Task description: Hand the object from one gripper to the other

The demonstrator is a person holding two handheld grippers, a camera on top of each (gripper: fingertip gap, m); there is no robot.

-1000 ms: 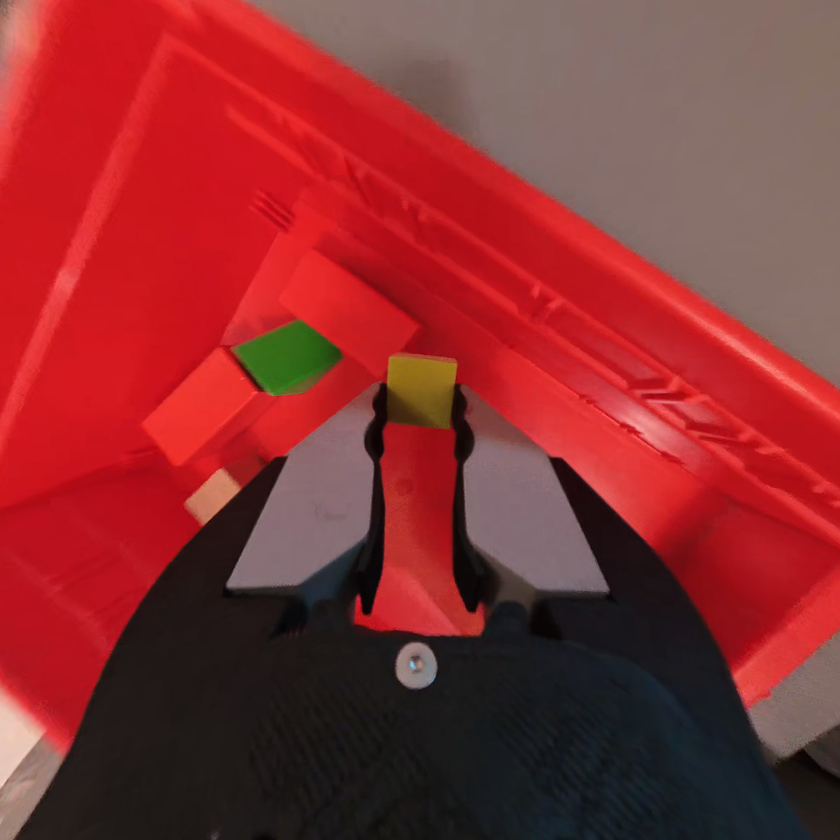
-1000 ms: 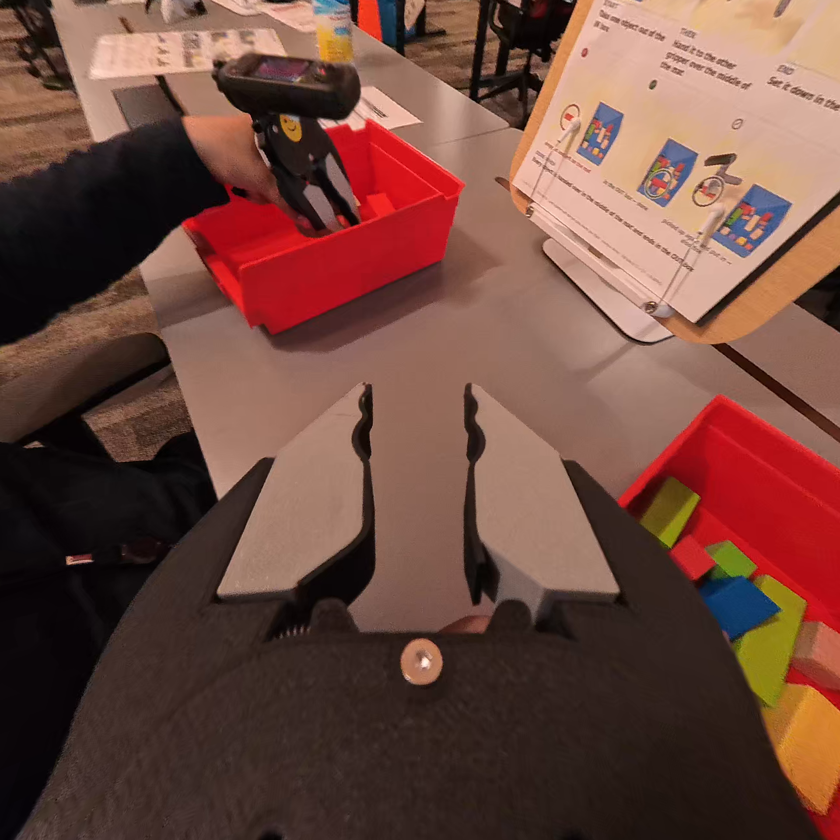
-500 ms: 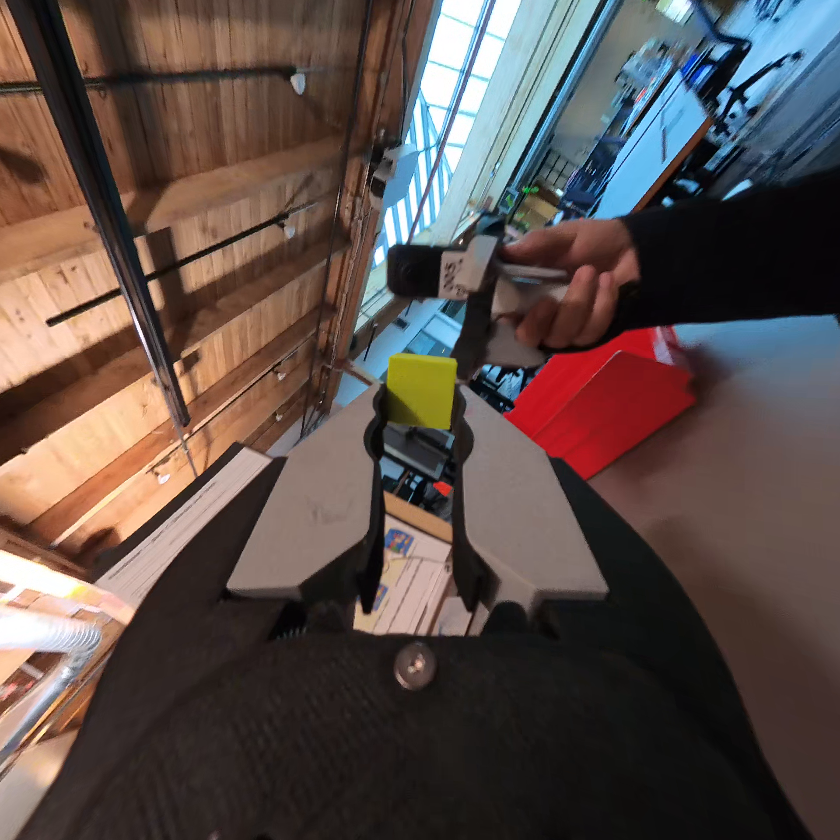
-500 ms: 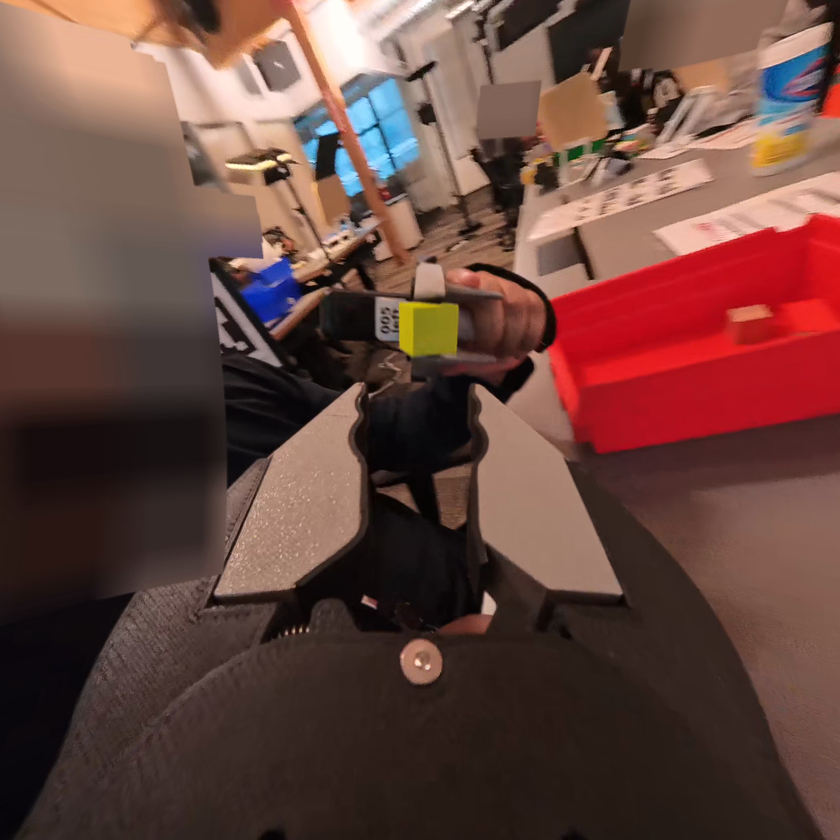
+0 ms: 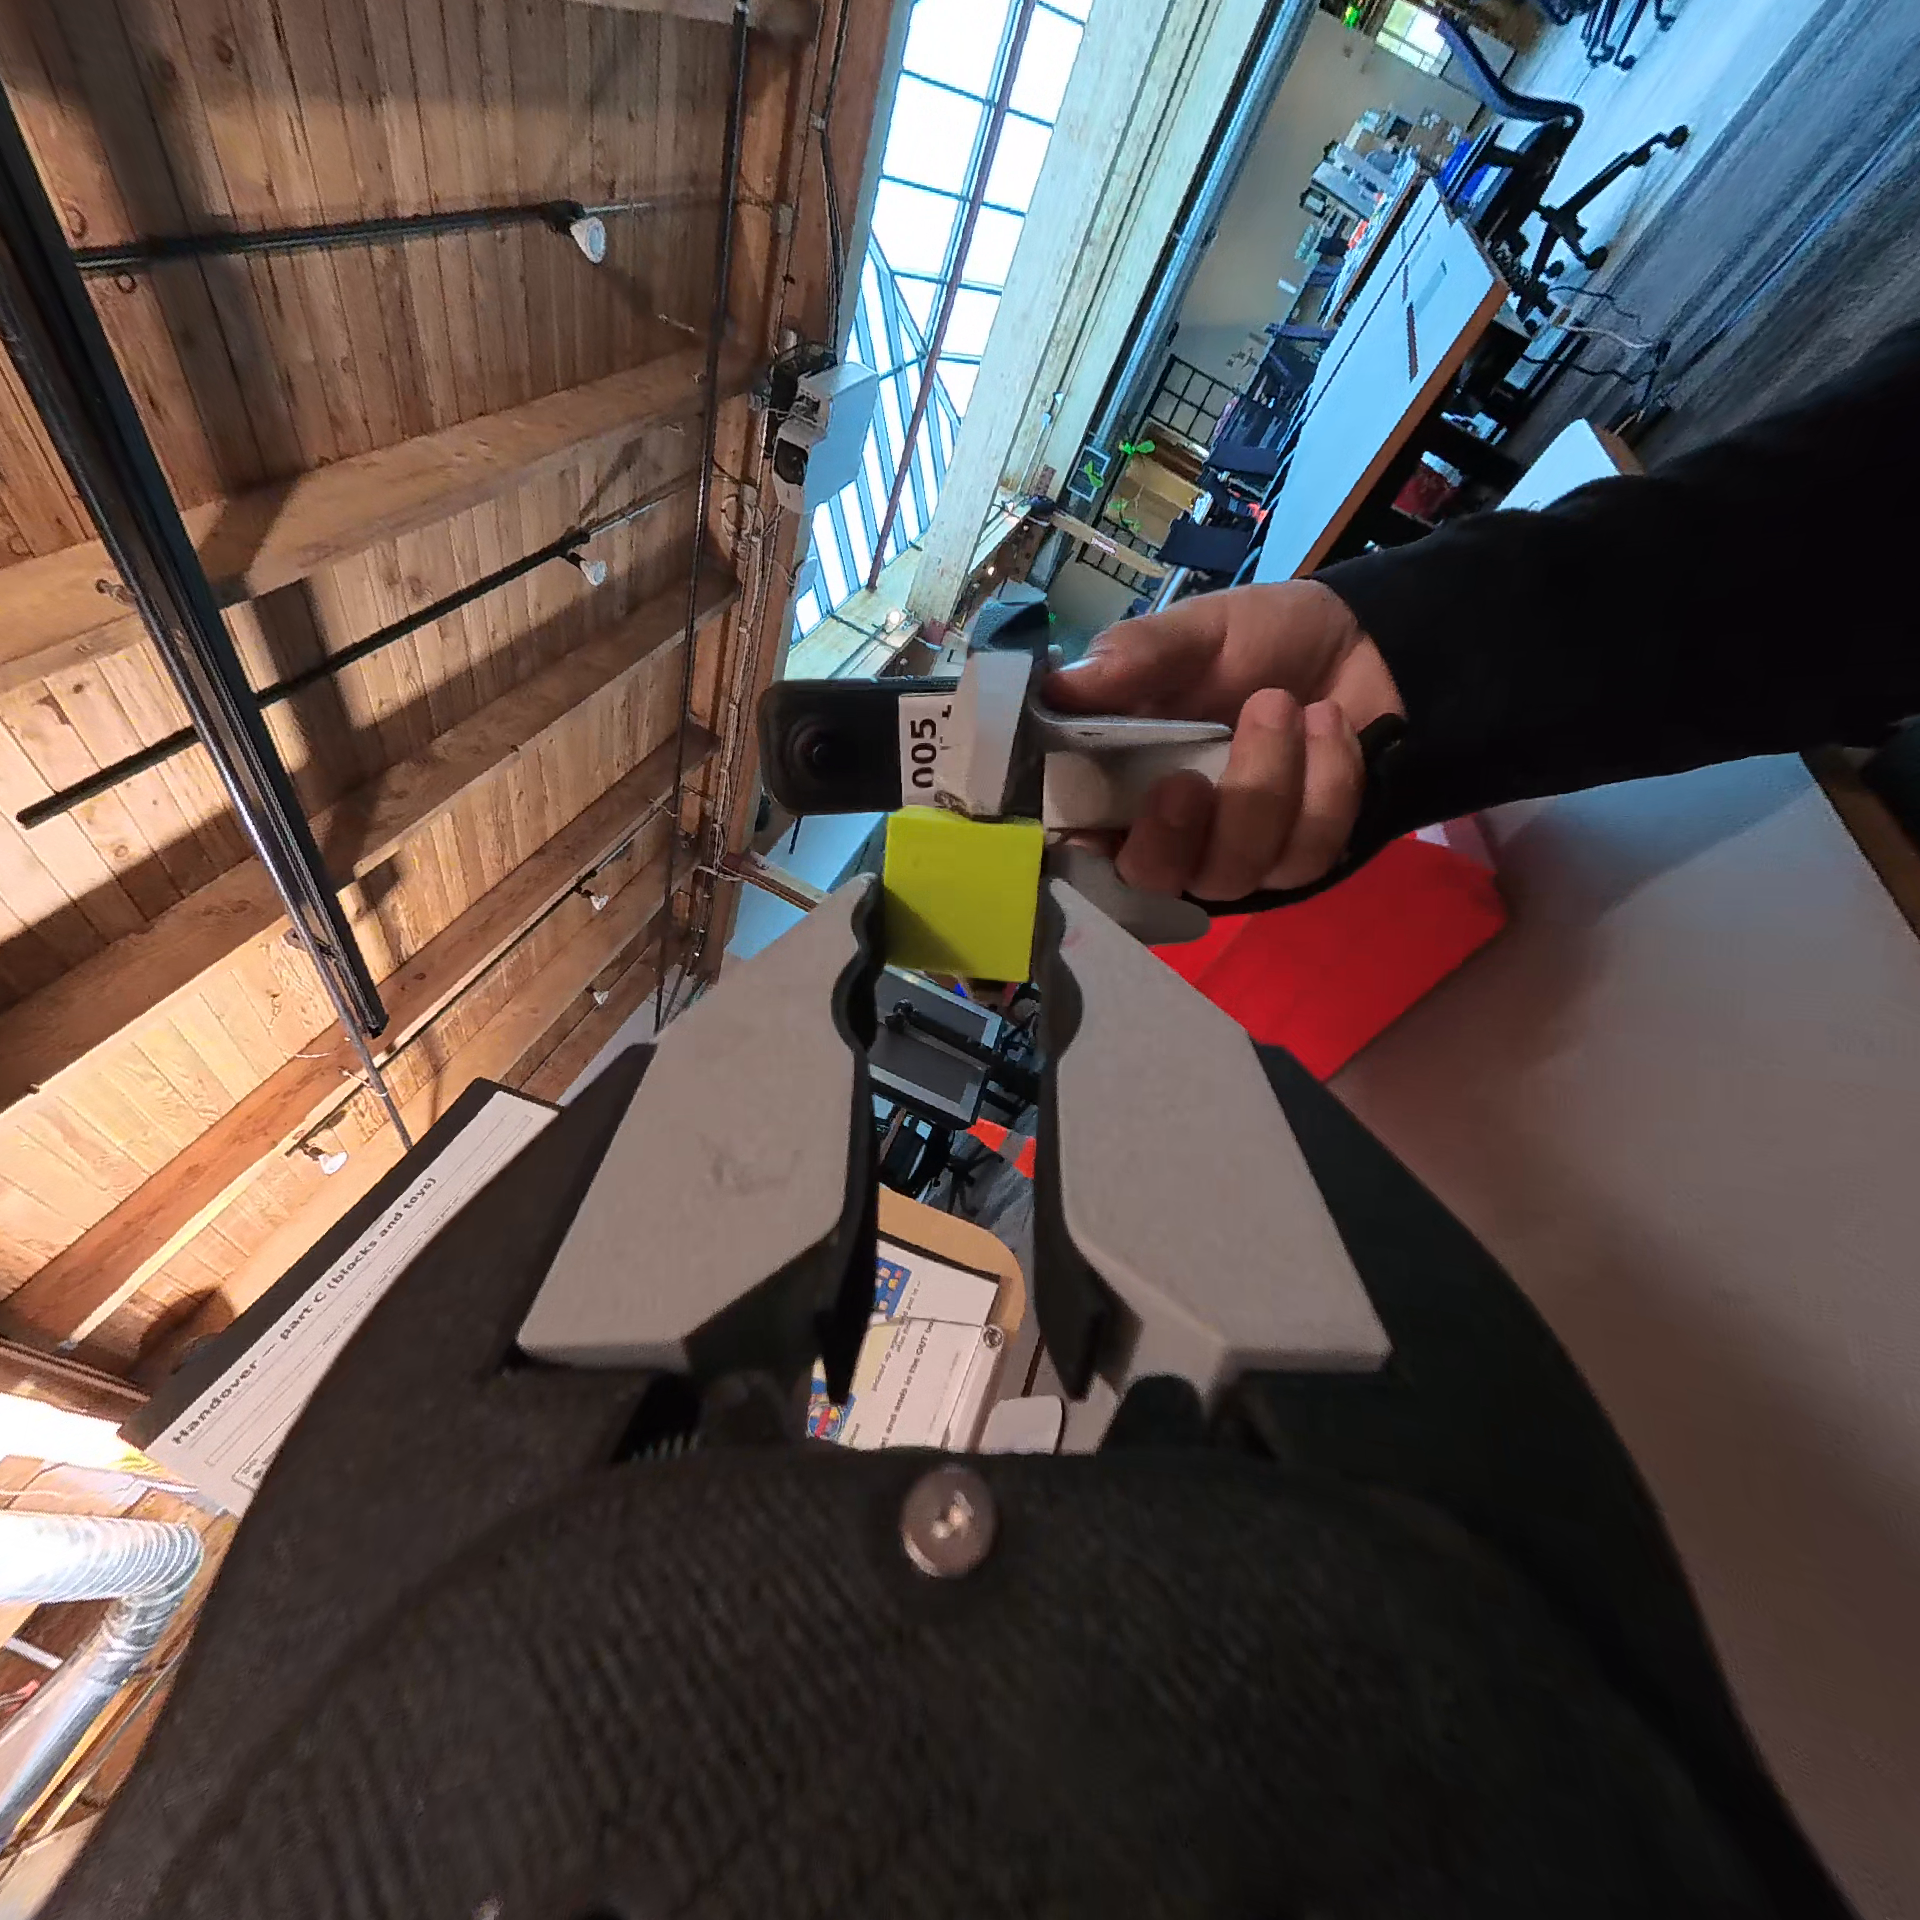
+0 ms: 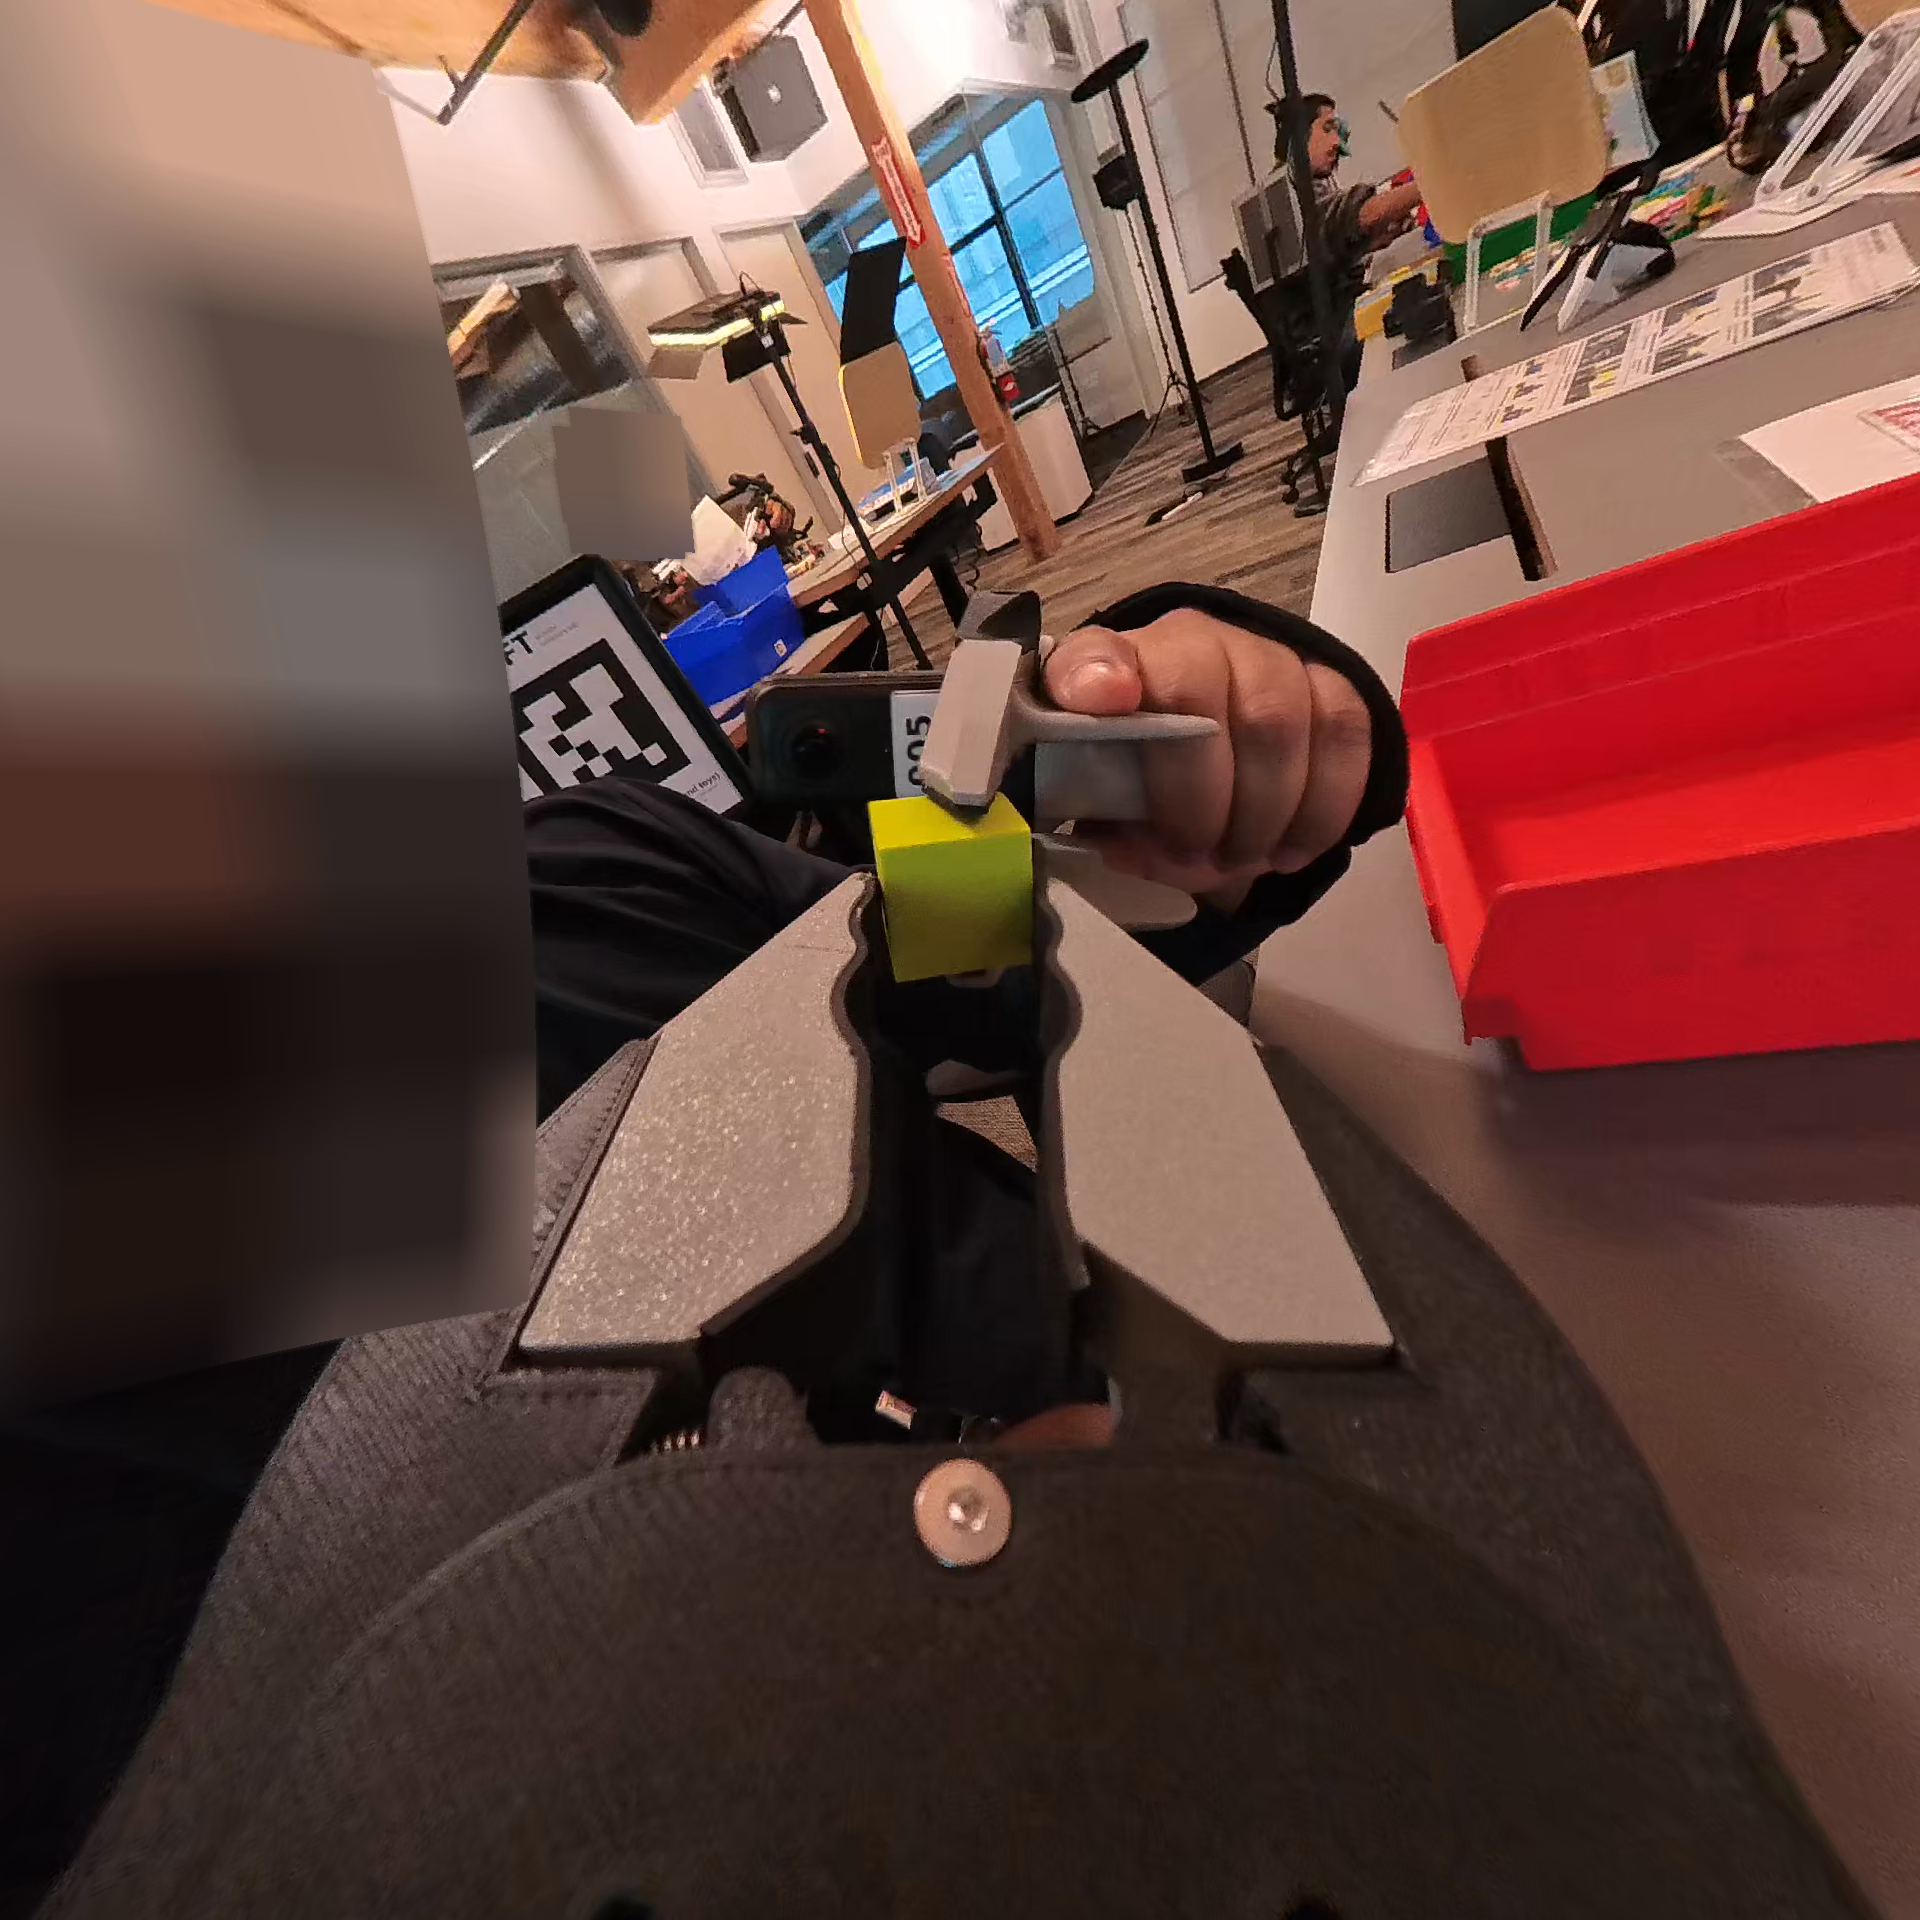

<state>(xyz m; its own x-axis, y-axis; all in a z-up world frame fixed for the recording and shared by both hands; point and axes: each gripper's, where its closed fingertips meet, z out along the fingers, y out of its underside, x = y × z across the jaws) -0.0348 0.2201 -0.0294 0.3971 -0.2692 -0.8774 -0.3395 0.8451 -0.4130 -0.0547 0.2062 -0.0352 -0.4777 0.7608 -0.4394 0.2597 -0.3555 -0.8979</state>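
A yellow-green block (image 5: 961,899) sits between the fingertips of my left gripper (image 5: 958,935), which is shut on its two sides. My right gripper (image 6: 951,925) grips the same block (image 6: 956,904) across its other two sides, jaws closed to the block's width. In the left wrist view the right gripper's upper finger (image 5: 982,727) rests on top of the block, with a hand (image 5: 1226,727) behind it. In the right wrist view the left gripper's finger (image 6: 966,738) presses on the block's top. The block is held in the air, off the table.
A red bin (image 6: 1662,831) stands on the grey table (image 6: 1662,1247) to the right; another red bin (image 5: 1340,966) shows in the left wrist view. An instruction sheet on a stand (image 5: 343,1340) is at the lower left. A person sits at a far table (image 6: 1330,177). Both grippers' tips are close together, under 4 cm apart.
The left gripper lifted the block out of the red bin and turned toward the right gripper. The two grippers came together, and the right jaws narrowed onto the block.
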